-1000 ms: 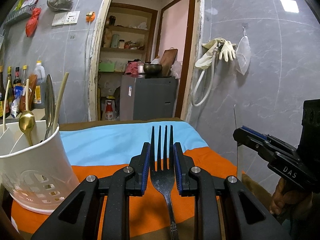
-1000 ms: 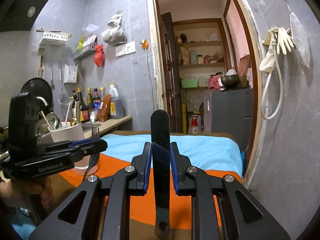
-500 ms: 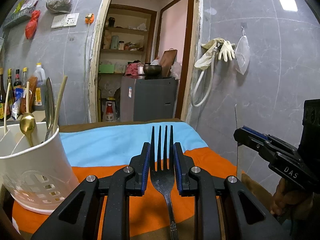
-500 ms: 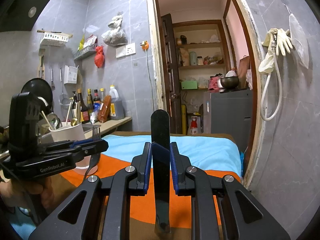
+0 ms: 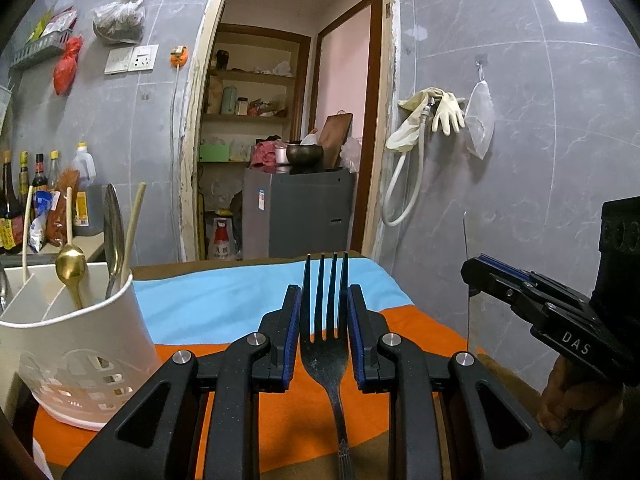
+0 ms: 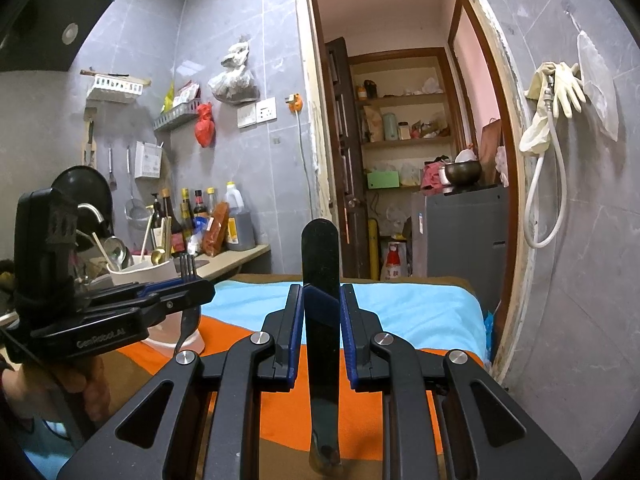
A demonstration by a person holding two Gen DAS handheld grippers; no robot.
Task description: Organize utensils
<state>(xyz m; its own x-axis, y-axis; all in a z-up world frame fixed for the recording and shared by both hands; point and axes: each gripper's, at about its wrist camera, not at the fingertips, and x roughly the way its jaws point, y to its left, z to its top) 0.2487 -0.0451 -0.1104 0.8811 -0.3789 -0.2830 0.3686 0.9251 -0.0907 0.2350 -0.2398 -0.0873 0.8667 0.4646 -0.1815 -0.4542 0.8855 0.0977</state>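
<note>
- The left gripper (image 5: 324,332) pinched a dark fork (image 5: 325,344) between its blue pads, tines pointing up and away, the handle running down out of view below the jaws.
- The right gripper (image 6: 320,336) was clamped on a dark knife (image 6: 321,320) — its rounded tip stood well above the pads, the rest hanging down between the fingers.
- Both tools were held in the air over a table covered with an orange and blue cloth (image 5: 248,304).
- A white utensil holder (image 5: 76,344) stood on the cloth to the left of the fork; a gold spoon (image 5: 71,268), a steel spoon and pale chopsticks stuck up from its compartments.
- In the right wrist view the left gripper (image 6: 192,292) sat just in front of that holder — whether they touched could not be told.
</note>
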